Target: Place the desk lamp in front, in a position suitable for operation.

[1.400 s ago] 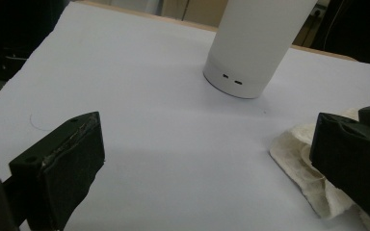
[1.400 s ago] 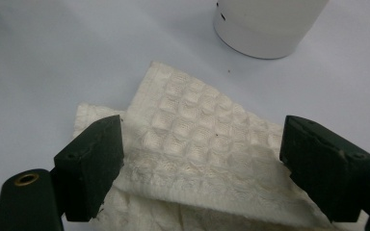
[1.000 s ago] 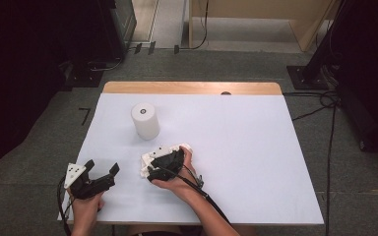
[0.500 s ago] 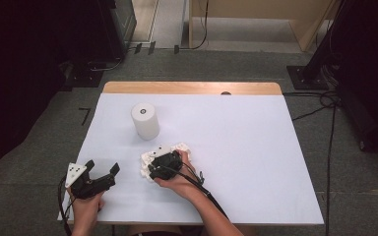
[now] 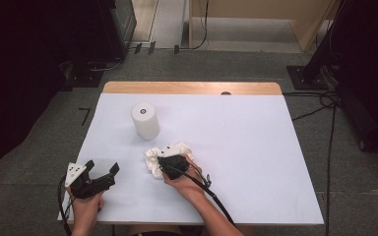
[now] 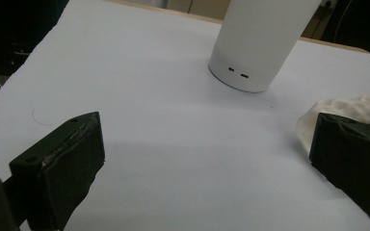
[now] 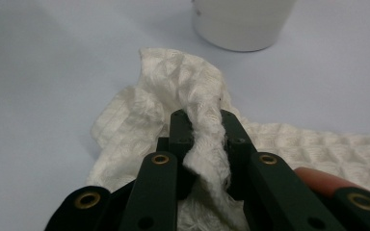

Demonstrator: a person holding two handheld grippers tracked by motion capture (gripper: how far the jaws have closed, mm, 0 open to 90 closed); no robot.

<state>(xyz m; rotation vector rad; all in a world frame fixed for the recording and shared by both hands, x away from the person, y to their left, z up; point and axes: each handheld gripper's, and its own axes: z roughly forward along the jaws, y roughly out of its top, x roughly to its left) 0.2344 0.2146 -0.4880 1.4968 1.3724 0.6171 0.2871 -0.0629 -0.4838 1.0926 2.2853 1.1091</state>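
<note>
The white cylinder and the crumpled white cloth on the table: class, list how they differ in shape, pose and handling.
The smooth white cylinder stands upright and rigid; the crumpled, waffle-textured white cloth lies low and bunched. The cylinder stands free and untouched; a fold of the cloth is pinched in the right tongs, which have just been closing. The cylinder sits farther from the person, the cloth nearer. Both are white and rest on the white table.
</note>
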